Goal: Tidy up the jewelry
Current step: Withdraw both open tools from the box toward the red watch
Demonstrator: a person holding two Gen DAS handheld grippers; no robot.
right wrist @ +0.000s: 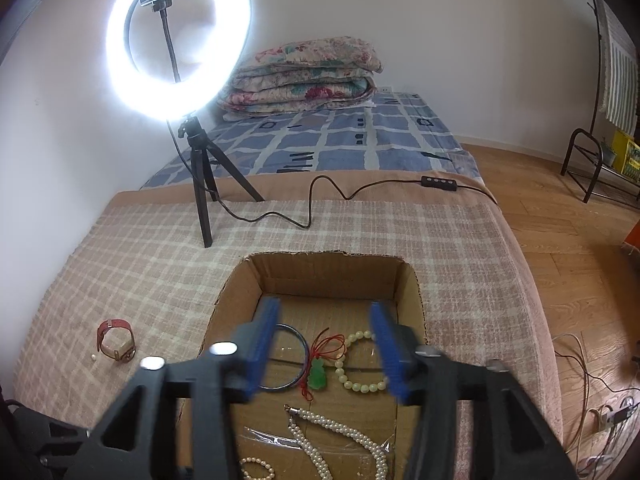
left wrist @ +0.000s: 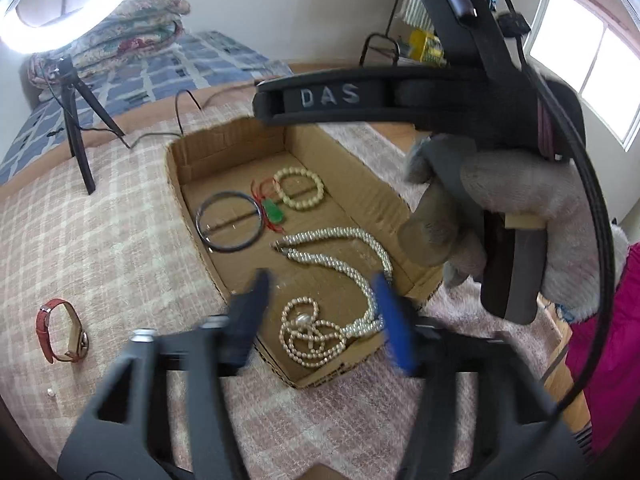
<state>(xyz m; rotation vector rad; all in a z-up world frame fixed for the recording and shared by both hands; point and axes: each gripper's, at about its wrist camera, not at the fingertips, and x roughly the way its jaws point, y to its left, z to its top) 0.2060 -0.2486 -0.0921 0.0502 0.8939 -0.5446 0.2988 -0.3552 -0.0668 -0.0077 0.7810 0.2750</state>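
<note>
Inside the brown cardboard box [right wrist: 410, 292] lie a cream bead bracelet [left wrist: 299, 188], a green pendant [left wrist: 274, 211] on red cord and white pearl necklaces [left wrist: 340, 276]. Left of the box, a red-strapped watch [left wrist: 60, 330] rests on the pink-and-cream plaid blanket [right wrist: 360, 224].

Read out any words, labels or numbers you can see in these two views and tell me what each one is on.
"DAS": raised pale letters on the black bar of the right hand-held gripper, seen from the left wrist camera.
Dark print on the outer front edge of the brown cardboard box: cut off, unreadable.
Yellow packaging on the dark metal rack: print too small to read.
Nothing else readable.
</note>
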